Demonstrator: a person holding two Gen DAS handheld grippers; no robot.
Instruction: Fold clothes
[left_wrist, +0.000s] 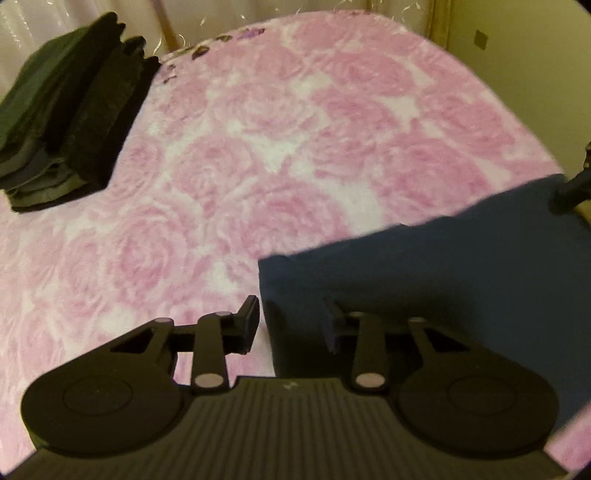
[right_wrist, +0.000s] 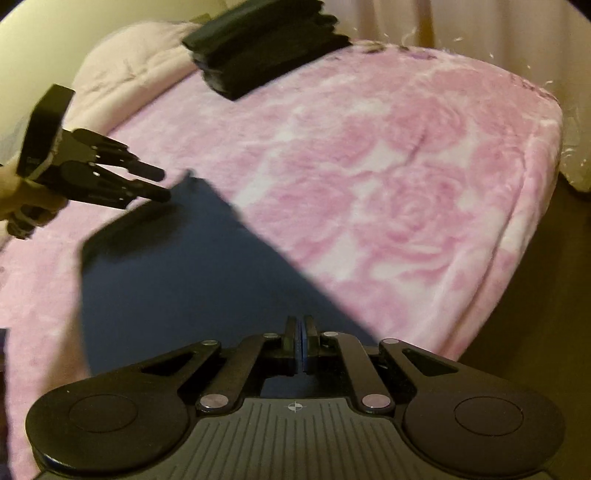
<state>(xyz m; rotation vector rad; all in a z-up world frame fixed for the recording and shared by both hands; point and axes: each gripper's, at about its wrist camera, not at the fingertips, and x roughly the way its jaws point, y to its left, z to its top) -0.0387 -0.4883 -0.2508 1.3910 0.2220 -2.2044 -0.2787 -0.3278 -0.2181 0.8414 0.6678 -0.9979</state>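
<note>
My right gripper (right_wrist: 300, 341) is clamped on the near edge of the navy cloth (right_wrist: 177, 280); a thin blue sliver shows between the pads, jaws nearly together. From there the cloth runs ahead and to the left across the bed (right_wrist: 406, 192), which has a pink rose blanket on it. Edges are motion-smeared, so I can't read fold lines or what kind of garment it is.

My left gripper (left_wrist: 293, 321) has its jaws apart. In its own view the left finger (left_wrist: 248, 321) sits over bare blanket, and the right finger is dark against the cloth, mostly lost in shadow. The cloth's corner sits in the gap between them, but I can't see either pad pressing on it. From the right wrist view, the left gripper (right_wrist: 162, 182) is off to my far left, tips right at the cloth's far corner; whether they touch it I can't tell, since a dark shadow under the tips muddies that spot. A hand (right_wrist: 22, 195) behind it is cut off by the frame edge.

In the left view, the right gripper's tip (left_wrist: 570, 188) barely pokes in at the right border, at the cloth's other end, mostly cropped.

Stack of folded dark clothes (left_wrist: 70, 122) lies well ahead and to the left of my left gripper, at the bed's far side; can't count the layers. Beyond it a pale curtain (left_wrist: 29, 22), blurred.
</note>
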